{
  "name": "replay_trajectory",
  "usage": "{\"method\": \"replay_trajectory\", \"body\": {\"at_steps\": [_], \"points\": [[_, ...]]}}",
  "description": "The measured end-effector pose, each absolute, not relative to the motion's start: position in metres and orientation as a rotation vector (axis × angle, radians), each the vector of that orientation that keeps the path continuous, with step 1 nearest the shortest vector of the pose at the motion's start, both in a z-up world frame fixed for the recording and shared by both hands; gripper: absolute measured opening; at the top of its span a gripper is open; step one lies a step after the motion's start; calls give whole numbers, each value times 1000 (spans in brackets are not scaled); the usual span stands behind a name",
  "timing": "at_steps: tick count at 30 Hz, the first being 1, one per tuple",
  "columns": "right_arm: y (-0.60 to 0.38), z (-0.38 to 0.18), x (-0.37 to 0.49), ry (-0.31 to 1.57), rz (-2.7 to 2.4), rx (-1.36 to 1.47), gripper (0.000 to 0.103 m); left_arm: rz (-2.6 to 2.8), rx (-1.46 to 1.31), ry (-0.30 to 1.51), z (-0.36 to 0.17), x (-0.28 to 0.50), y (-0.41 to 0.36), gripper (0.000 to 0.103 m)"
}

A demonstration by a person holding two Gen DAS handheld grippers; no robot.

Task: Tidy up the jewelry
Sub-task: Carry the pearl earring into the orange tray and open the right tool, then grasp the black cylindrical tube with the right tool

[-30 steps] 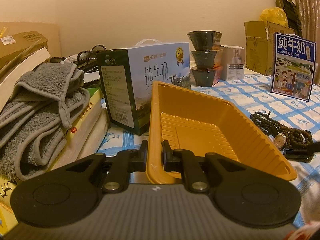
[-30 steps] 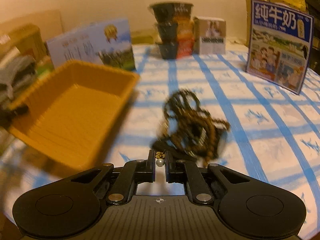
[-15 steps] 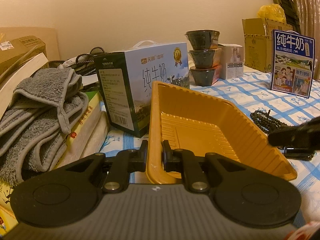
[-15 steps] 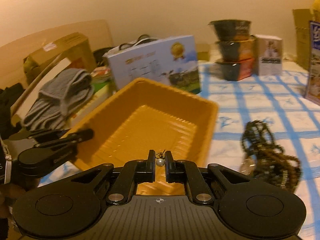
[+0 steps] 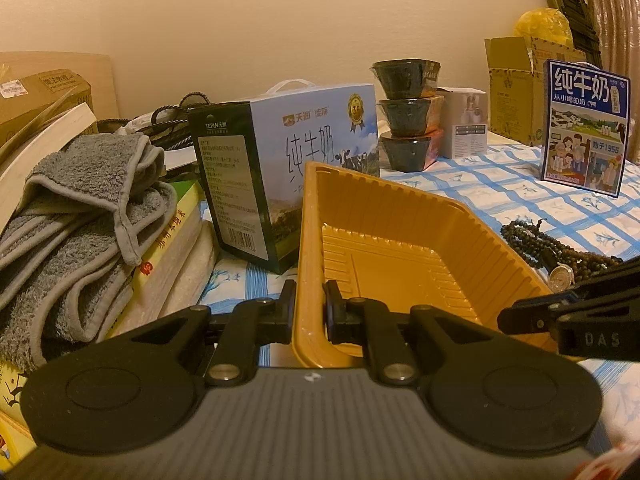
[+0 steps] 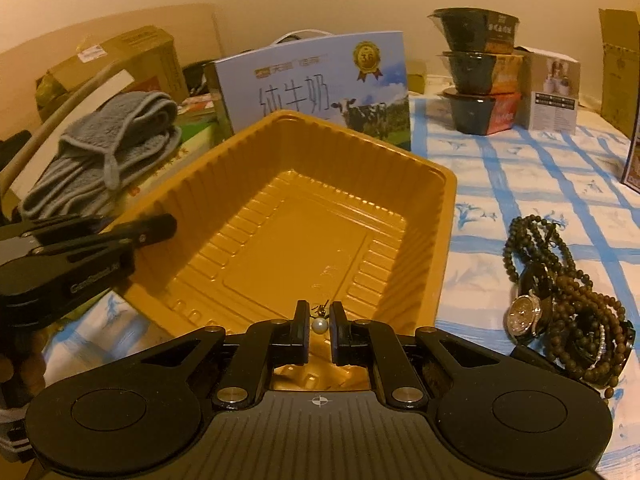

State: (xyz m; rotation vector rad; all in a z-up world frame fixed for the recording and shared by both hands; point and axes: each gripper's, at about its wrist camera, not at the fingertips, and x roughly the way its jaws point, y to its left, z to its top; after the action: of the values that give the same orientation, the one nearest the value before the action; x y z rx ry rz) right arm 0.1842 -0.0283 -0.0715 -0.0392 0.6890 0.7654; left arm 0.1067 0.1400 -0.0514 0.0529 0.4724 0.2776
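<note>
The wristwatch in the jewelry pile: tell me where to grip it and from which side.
Grip the wristwatch across its round case, coming from above on the tray-facing side. The case lies exposed at the pile's edge, while its strap runs under the tangled bead strands.

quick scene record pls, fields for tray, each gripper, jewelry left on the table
tray: yellow tray, nothing lying in it yet
left gripper: shut on the tray's near rim
right gripper: over the tray's near edge, pearl earring between its jaws
table jewelry: bead strands and watch heaped on the checked cloth, right of the tray
</note>
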Motion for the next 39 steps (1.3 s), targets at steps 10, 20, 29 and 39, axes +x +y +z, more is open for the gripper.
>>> {"method": "replay_trajectory", "body": {"at_steps": [10, 20, 29, 39], "points": [[-43, -57, 189, 652, 731, 20, 48, 280, 58, 474, -51, 108, 138, 13], [-106, -54, 179, 655, 621, 70, 50, 280, 59, 474, -50, 108, 138, 13], [-158, -79, 193, 693, 483, 32, 51, 285, 56, 478, -50, 109, 138, 13], [-148, -99, 207, 700, 482, -94, 51, 285, 56, 478, -50, 109, 138, 13]]}}
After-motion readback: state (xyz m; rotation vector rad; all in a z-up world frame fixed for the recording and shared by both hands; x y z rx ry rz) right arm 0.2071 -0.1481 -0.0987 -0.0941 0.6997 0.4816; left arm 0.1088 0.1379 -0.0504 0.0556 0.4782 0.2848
